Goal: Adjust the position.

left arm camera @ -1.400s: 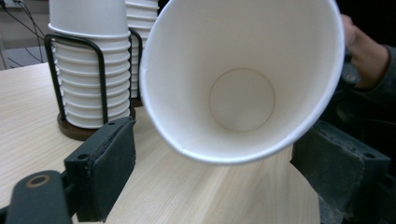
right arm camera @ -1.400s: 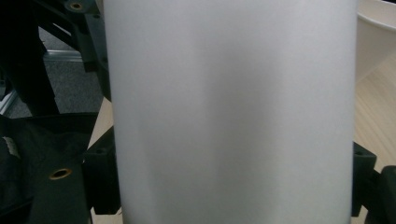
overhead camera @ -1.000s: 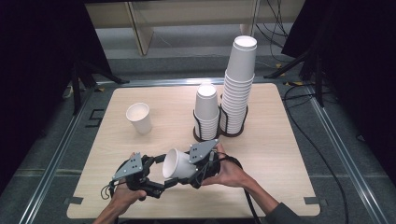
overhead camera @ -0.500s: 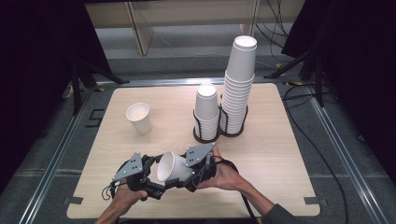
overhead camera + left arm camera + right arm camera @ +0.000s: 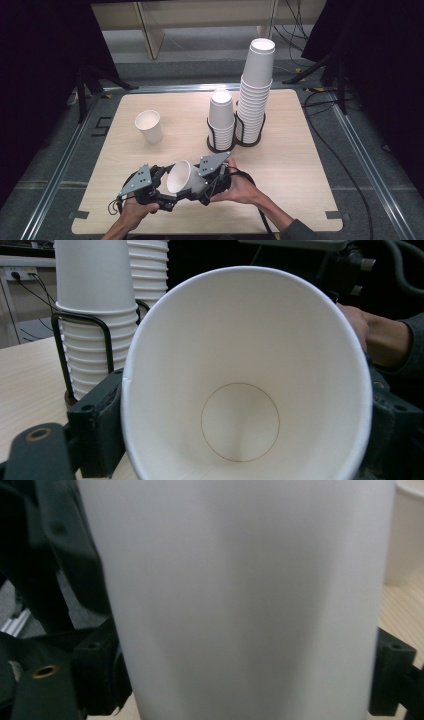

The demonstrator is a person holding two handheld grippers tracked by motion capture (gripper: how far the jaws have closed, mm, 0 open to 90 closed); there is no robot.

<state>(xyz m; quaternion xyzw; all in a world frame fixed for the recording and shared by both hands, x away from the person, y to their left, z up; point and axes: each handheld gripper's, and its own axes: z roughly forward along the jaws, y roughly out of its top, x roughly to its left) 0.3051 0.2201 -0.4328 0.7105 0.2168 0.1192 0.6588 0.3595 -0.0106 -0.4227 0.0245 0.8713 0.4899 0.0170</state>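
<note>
1. Two grippers meet at the near edge of the light wooden table [image 5: 300, 150]. The left gripper [image 5: 162, 195] has just been closing its jaws; they stand at both sides of the rim of the white paper cup [image 5: 182, 177], and I cannot tell if they press it.
2. The cup lies on its side above the table, mouth to the left gripper, long axis running from one gripper to the other.
3. The right gripper [image 5: 202, 187] is closed on the cup's wall near the base.
4. Both are equally near; the handover turns on this axis.
</note>
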